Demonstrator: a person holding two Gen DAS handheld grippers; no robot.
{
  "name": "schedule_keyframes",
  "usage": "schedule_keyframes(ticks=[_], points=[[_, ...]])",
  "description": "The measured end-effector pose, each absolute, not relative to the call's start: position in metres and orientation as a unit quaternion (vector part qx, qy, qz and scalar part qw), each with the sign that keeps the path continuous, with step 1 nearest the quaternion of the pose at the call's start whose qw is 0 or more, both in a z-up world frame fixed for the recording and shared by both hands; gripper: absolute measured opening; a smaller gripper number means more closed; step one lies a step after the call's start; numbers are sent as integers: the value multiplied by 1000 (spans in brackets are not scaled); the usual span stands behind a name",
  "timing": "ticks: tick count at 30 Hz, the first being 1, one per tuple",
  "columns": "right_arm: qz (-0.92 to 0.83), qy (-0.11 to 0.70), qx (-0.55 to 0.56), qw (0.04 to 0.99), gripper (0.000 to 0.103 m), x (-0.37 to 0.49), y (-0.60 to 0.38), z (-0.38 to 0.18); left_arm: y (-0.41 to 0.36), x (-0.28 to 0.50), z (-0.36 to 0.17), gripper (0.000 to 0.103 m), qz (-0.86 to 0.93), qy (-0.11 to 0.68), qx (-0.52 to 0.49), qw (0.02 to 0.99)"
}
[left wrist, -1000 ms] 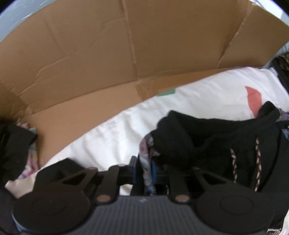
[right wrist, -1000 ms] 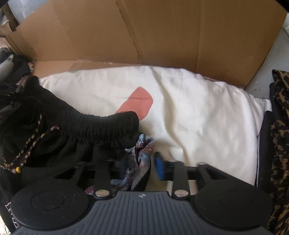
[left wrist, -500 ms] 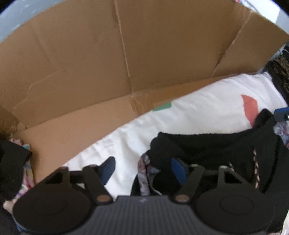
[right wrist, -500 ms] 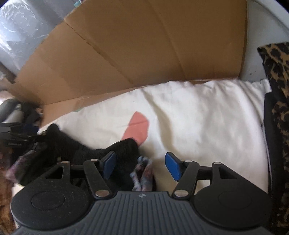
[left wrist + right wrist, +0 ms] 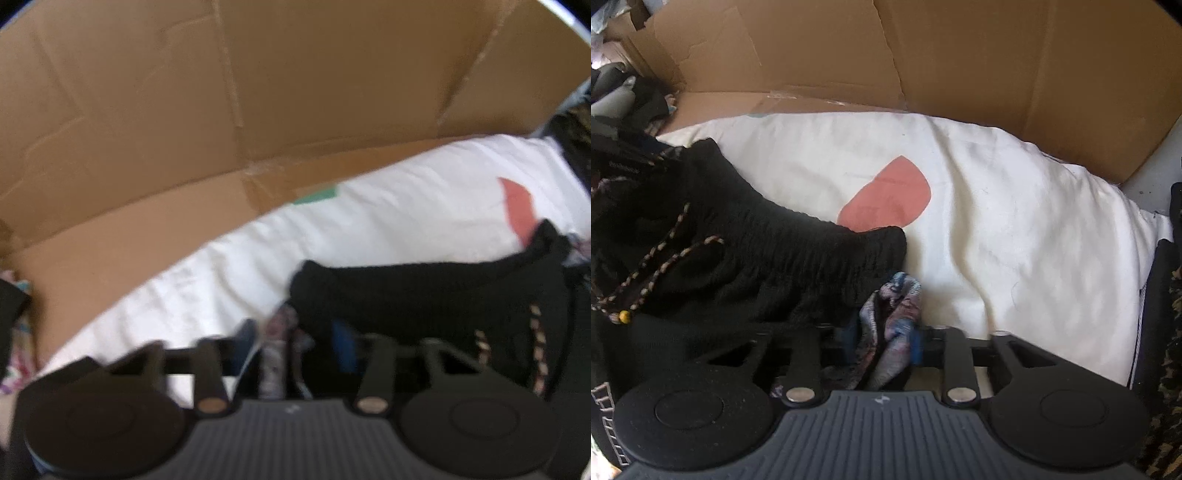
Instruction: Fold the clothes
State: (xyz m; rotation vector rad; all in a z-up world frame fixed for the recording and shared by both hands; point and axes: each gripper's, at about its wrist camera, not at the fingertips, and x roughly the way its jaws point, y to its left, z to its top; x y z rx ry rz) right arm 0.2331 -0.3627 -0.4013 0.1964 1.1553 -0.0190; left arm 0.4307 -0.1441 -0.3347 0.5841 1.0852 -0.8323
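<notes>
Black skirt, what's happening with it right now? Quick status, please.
Right gripper shut on black skirt at its patterned hem. Left gripper open astride the other corner. White sheet underneath; nothing in the way.

A brown cardboard box (image 5: 960,55) stands open behind a white pillow (image 5: 1015,229).

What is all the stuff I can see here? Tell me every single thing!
black garment: one, black with a beaded braided drawstring, lying on the white cloth.
patterned fabric: one, blue, pink and grey, at the garment's edge.
white cloth: one, cream with a red patch, spread under everything.
cardboard: one, brown, standing behind the cloth.
leopard-print fabric: one, brown and black, far right.
left hand-held gripper: black, blue pads, around the fabric.
right hand-held gripper: black, clamping the patterned fabric.
</notes>
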Motion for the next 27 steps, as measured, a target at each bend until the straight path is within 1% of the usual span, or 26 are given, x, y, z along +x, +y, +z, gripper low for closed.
schedule_keyframes(ticks=[1,2,4,8,14,17,18,19,20,21,22,23,24,27], points=[[-8,542,77,837,11,234,-358,-399,-145,429,-335,20,-384,494,269,732],[-8,539,62,840,10,234,-354,-398,-147,426,-334,16,-384,486,281,733],[-9,531,40,846,8,236,-350,-392,-149,425,-329,13,-381,472,289,741],[-22,512,17,858,7,241,-354,-379,-145,435,-311,11,-371,448,270,768],[-53,498,-2,866,6,274,-362,-371,-148,448,-285,11,-345,404,253,808],[-68,491,-11,869,10,290,-366,-367,-156,456,-293,14,-322,427,262,803],[-73,488,-14,870,16,295,-367,-366,-158,459,-296,20,-307,435,267,803],[-75,488,-7,870,26,298,-368,-365,-158,460,-293,25,-291,434,259,812],[-78,487,-1,870,27,301,-369,-365,-157,461,-290,33,-275,431,251,822],[-77,478,10,875,30,298,-370,-360,-154,461,-285,53,-276,429,238,826],[-76,469,22,879,37,296,-371,-356,-151,460,-280,68,-279,426,224,831],[-75,460,33,884,41,293,-372,-352,-148,460,-275,71,-282,423,211,835],[-72,451,49,888,48,288,-374,-347,-146,458,-271,71,-287,423,207,834],[-69,433,91,894,48,273,-381,-337,-138,445,-260,71,-296,423,213,829]])
